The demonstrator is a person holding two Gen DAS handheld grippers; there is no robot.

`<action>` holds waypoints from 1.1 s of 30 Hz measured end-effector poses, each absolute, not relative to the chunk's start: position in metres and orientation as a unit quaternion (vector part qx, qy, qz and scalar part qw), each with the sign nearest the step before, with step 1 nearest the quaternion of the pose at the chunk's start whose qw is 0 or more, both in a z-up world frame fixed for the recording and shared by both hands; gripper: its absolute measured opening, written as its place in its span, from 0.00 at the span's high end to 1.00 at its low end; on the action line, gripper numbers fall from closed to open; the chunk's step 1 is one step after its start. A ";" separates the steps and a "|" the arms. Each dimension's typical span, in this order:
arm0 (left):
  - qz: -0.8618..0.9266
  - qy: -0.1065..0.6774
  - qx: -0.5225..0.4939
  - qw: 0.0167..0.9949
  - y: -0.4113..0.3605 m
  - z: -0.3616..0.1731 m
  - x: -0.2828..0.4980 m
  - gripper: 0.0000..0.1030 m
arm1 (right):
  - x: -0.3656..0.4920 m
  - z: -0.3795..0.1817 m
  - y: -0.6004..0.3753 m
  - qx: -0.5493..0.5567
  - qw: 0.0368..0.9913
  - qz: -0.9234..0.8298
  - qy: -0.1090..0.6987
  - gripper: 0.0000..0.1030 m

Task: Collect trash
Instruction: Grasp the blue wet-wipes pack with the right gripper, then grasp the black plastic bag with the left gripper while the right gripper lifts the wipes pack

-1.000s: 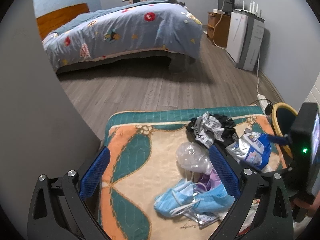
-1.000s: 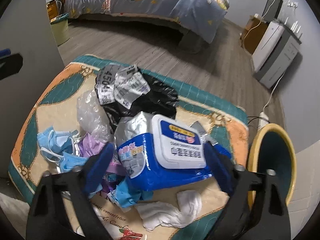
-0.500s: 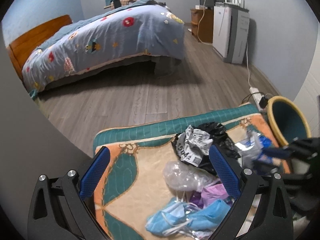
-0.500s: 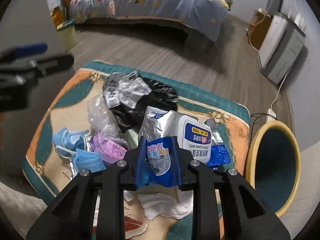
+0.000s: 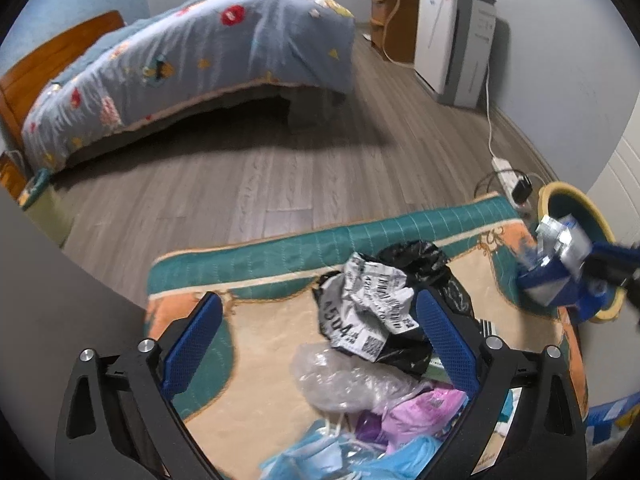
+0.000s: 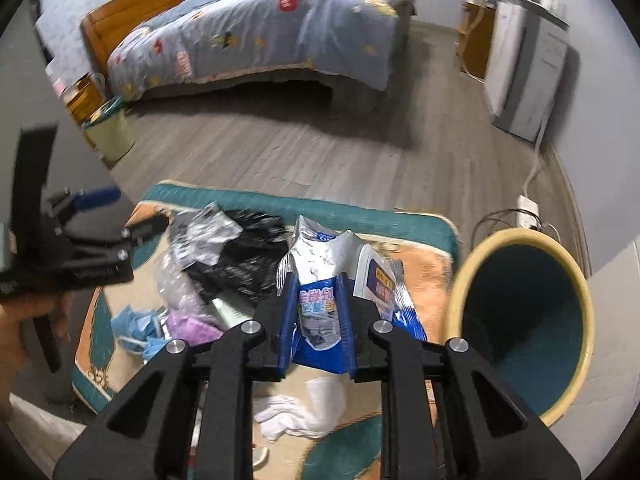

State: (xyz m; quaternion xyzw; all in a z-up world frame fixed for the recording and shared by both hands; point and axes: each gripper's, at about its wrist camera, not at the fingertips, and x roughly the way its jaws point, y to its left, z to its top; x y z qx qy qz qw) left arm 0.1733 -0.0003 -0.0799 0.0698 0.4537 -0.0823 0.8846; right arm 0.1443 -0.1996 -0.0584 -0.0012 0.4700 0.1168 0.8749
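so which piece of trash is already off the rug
The blue wet-wipes pack: the closing right gripper pinches it up beside the bin. The crumpled label bag, masks and the rest lie on the rug.

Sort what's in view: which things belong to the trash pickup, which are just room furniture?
Job: wipes packet in the closing right gripper, bin, crumpled label, black bag, clear plastic, face masks, white tissue.
Lying about: bed, white appliance, power strip.

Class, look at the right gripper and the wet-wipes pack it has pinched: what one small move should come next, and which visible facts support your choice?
Probably carry the wet-wipes pack sideways over the mouth of the bin, then release. The right gripper has its jaws closing on the pack, which is lifted off the mat, and the open bin stands just beside it.
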 end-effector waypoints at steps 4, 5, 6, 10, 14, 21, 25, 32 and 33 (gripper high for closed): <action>-0.111 0.479 0.053 0.869 -0.009 -0.098 0.187 0.19 | 0.152 -0.062 -0.223 0.029 0.873 0.106 0.475 0.85; -0.119 0.488 0.054 0.863 -0.012 -0.102 0.189 0.25 | 0.153 -0.061 -0.226 0.031 0.873 0.107 0.476 0.85; -0.126 0.494 0.057 0.858 -0.014 -0.106 0.190 0.34 | 0.153 -0.061 -0.229 0.034 0.873 0.108 0.475 0.85; -0.141 0.514 0.085 0.842 -0.025 -0.118 0.190 0.74 | 0.154 -0.058 -0.233 0.043 0.872 0.112 0.475 0.85; -0.143 0.500 0.104 0.848 -0.028 -0.113 0.188 0.98 | 0.155 -0.053 -0.235 0.052 0.873 0.112 0.472 0.85; -0.139 0.457 0.113 0.871 -0.032 -0.090 0.182 0.98 | 0.151 -0.041 -0.243 0.064 0.880 0.108 0.457 0.86; -0.146 0.431 0.100 0.885 -0.032 -0.069 0.179 0.99 | 0.149 -0.033 -0.247 0.071 0.884 0.110 0.448 0.86; -0.154 0.403 0.092 0.898 -0.038 -0.044 0.176 1.00 | 0.146 -0.018 -0.257 0.085 0.892 0.110 0.431 0.86; -0.156 0.412 0.082 0.894 -0.037 -0.048 0.180 0.99 | 0.146 -0.017 -0.259 0.088 0.892 0.110 0.429 0.86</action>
